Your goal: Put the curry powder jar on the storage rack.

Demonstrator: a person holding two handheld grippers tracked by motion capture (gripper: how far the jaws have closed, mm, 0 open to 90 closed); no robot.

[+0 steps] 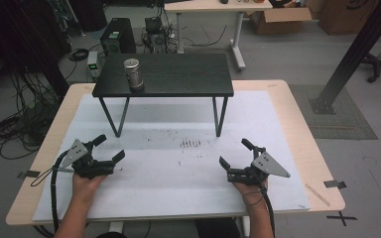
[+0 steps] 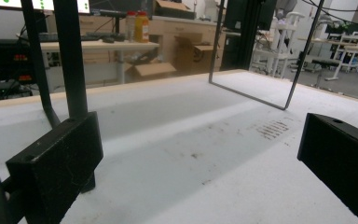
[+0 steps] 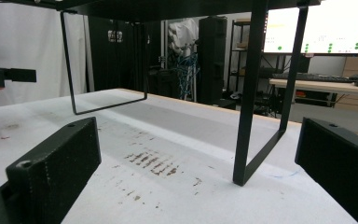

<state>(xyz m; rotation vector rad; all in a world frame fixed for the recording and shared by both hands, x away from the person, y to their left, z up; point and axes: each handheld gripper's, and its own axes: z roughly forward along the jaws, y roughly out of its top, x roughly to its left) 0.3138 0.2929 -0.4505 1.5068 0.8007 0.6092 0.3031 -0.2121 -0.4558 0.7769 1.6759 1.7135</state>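
A white mat point(image 1: 178, 163), stained with dark marks point(image 1: 190, 144) ahead of the fingers, covers the wooden table point(image 1: 297, 129). Left gripper point(image 1: 110, 148) and right gripper point(image 1: 234, 154) rest near its front edge, jaws spread and empty, open mat between them. Beyond the fingertips, a black stand point(image 1: 178, 74) carries a metal cylinder point(image 1: 132, 72).

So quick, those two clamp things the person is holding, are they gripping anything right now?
Left hand-held gripper: open, holding nothing.
Right hand-held gripper: open, holding nothing.
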